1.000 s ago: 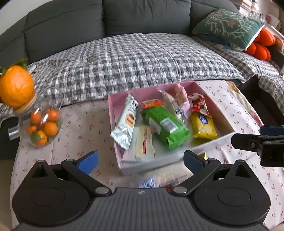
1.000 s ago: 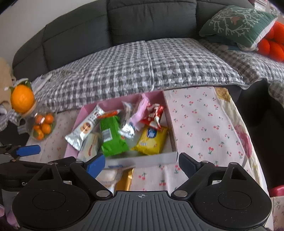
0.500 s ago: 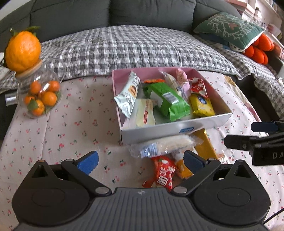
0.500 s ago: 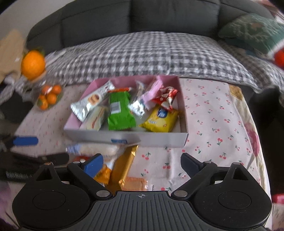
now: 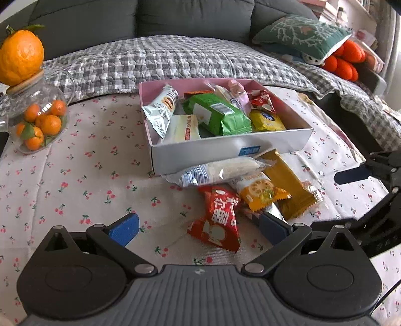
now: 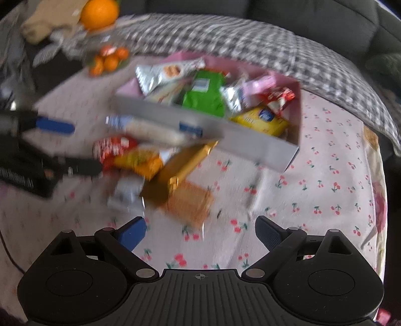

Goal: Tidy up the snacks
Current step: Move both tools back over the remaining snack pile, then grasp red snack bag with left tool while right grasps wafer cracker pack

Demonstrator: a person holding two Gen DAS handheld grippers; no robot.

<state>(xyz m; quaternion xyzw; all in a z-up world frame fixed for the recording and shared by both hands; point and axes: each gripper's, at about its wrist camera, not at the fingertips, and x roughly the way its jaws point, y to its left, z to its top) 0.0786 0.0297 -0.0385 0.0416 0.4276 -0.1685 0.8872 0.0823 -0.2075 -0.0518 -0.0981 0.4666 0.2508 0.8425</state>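
Covering the table in front of me is a cream cloth printed with small red cherries, and behind it runs a dark grey sofa draped with a grey checked blanket, a green cushion lying at its right end. At the table's far left stands a glass jar of small oranges with 1 large orange on its lid. My left gripper hangs spread wide above the cloth, pinching nothing, and my right gripper is likewise spread and empty, though its view is badly blurred. The pink-lined box sits toward the sofa edge of the table, holding a silver packet, a green packet, a yellow packet and others. Against its near wall lies a loose heap: a clear rice-cake packet, a red packet, an orange packet and a gold bar, overlapping one another. Bare cloth stretches left of the heap as far as the jar, and more lies to the right of the box toward the table's edge.
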